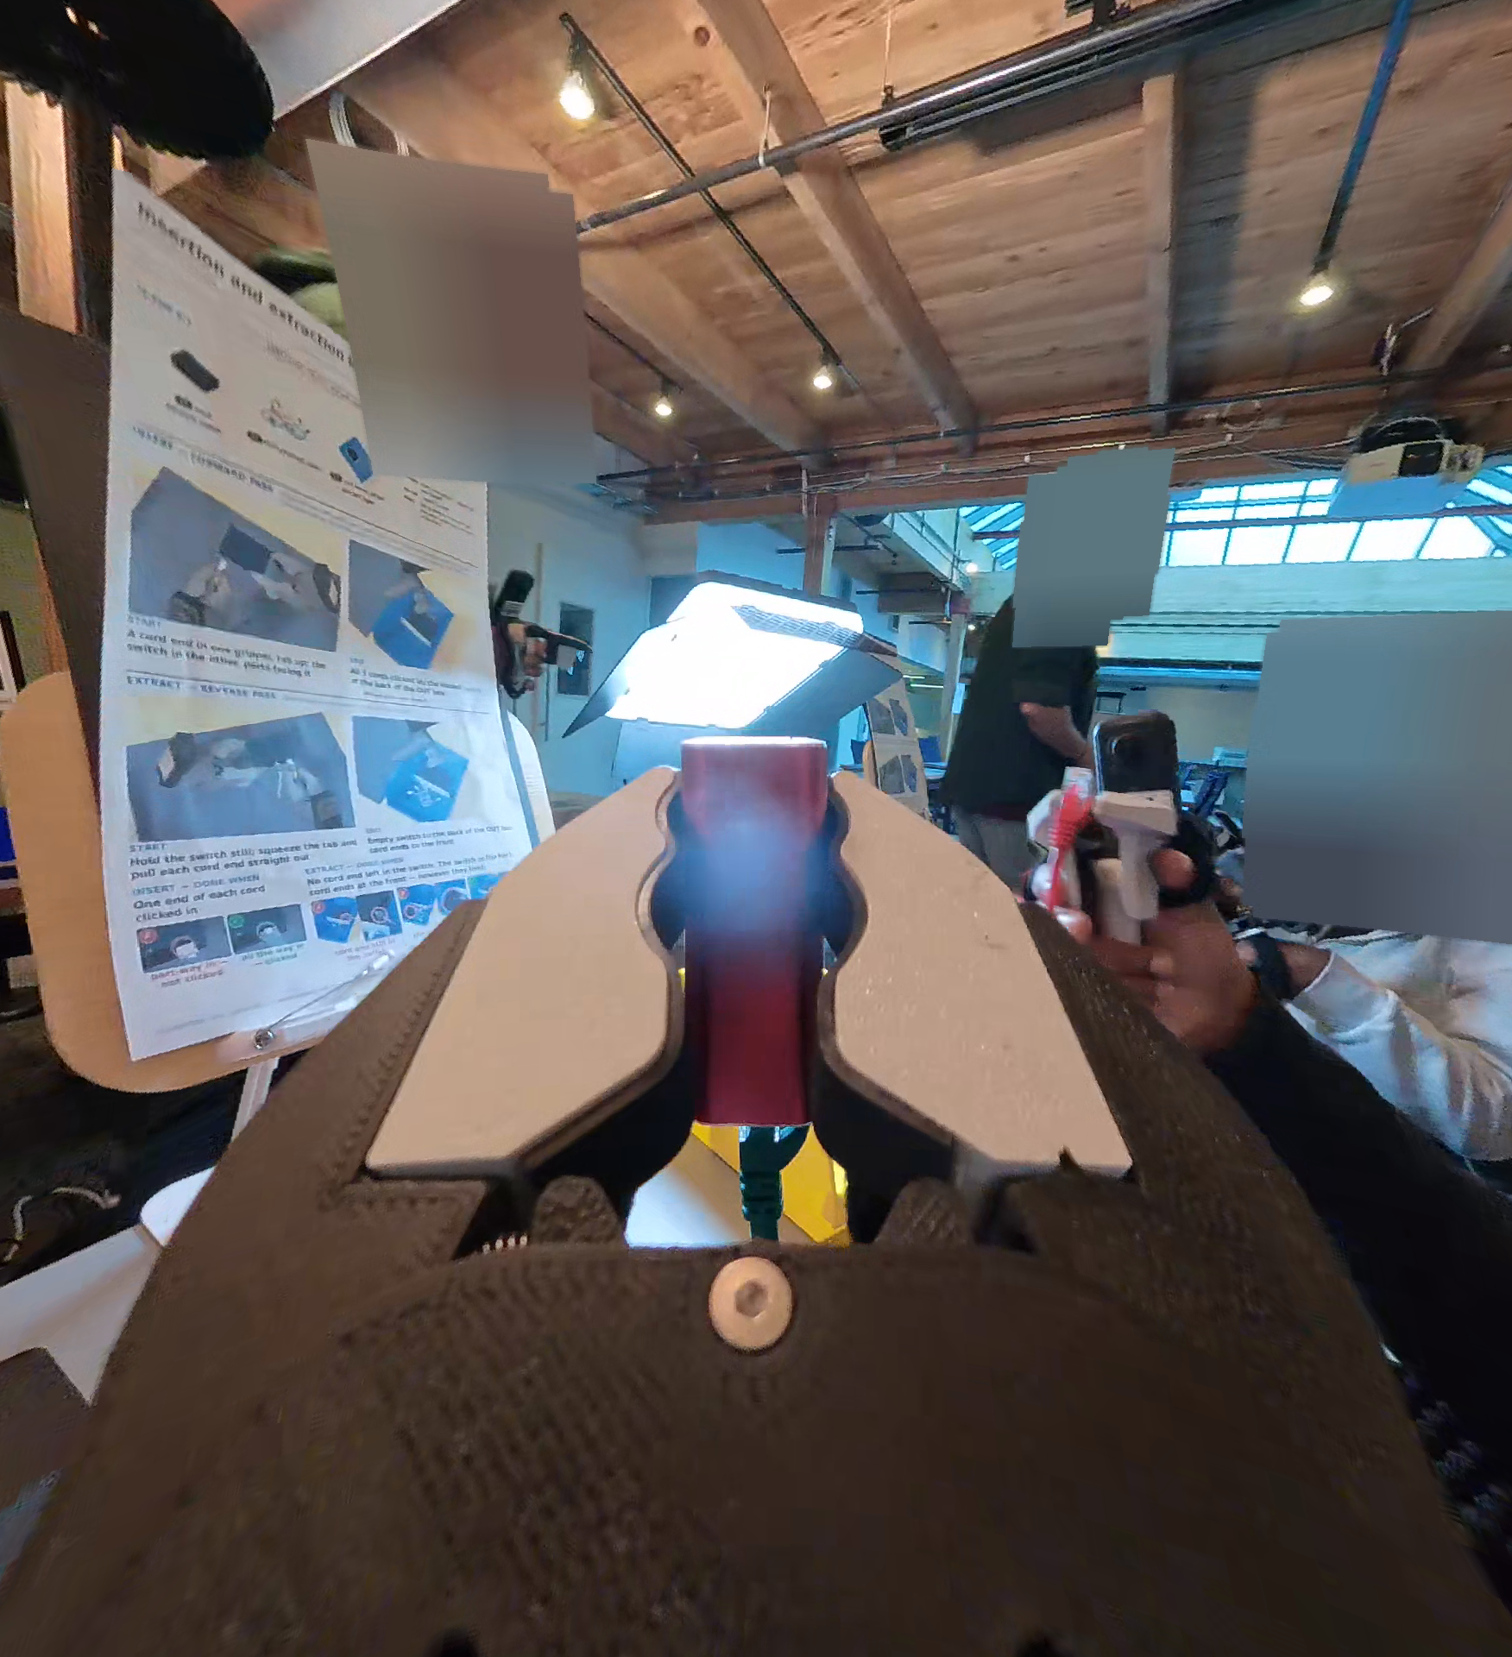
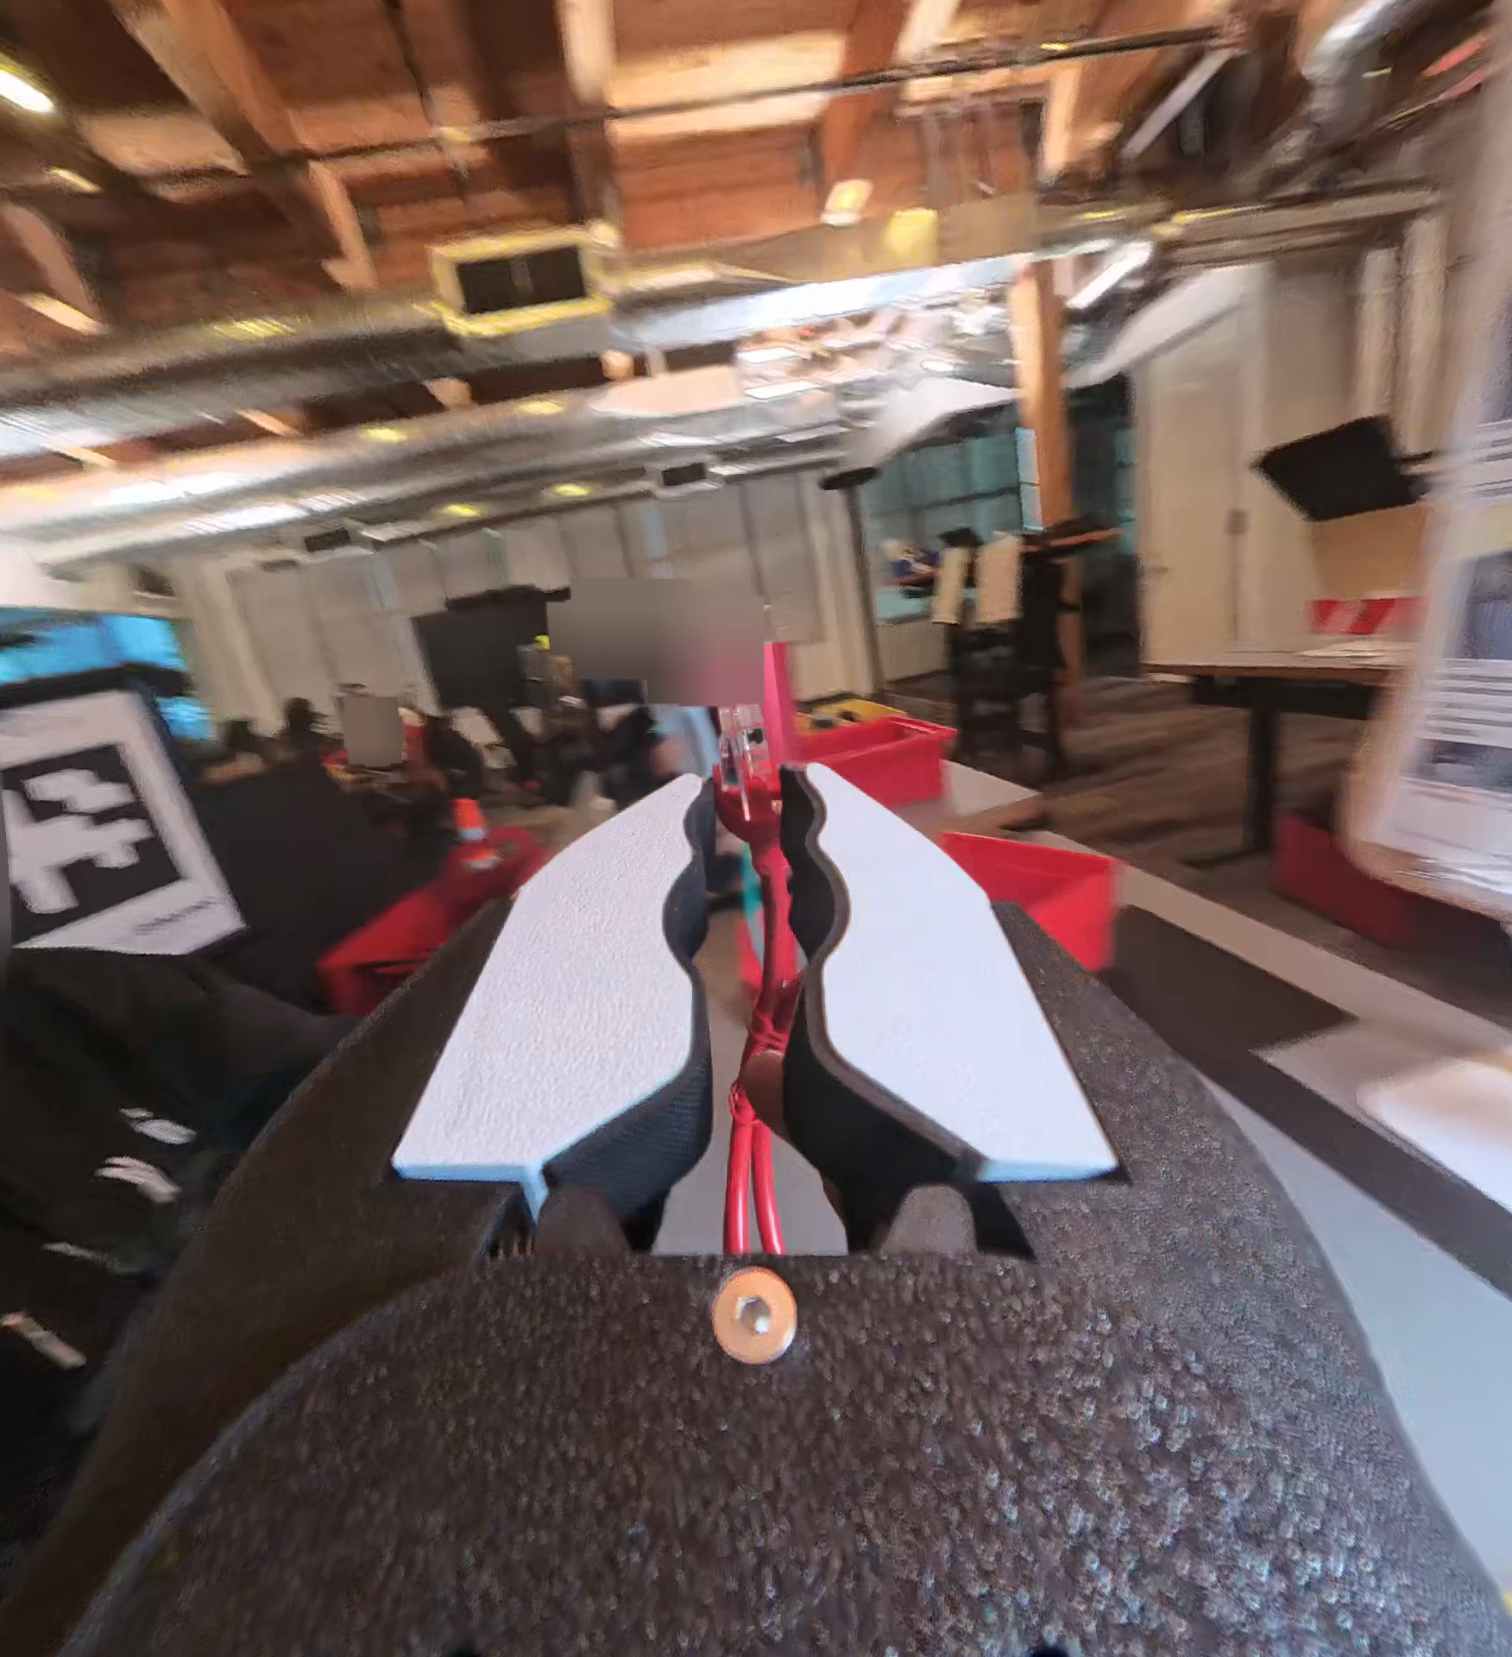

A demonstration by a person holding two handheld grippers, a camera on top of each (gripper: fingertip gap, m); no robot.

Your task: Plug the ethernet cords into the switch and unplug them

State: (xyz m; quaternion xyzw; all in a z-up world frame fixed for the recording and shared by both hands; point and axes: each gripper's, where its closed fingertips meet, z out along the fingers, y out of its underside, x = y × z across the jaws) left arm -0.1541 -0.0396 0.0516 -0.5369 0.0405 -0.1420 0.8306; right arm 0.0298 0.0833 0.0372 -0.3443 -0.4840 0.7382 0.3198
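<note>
A: How many grippers, and what is in each?

B: Two. The left gripper (image 1: 752, 807) has its fingers closed tight on one dark red box, the switch (image 1: 752, 932), which stands upright between them and pokes out past the tips. One dark green cord (image 1: 761, 1192) hangs from the switch's lower end, behind the fingers.

A: And the other?

B: The right gripper (image 2: 742, 789) is nearly closed, pinching one red ethernet cord (image 2: 757, 897) just at the fingertips; its clear plug (image 2: 743, 731) sticks out beyond them. Two red strands run back between the fingers, bound with thin wire. In the left wrist view that gripper sits off to the right of the switch, apart from it.

A: Any containers?

B: Ahead of the right gripper I count three red bins (image 2: 878, 758); what is in them, I cannot tell. One instruction sheet (image 1: 286, 646) stands left of the left gripper.
</note>
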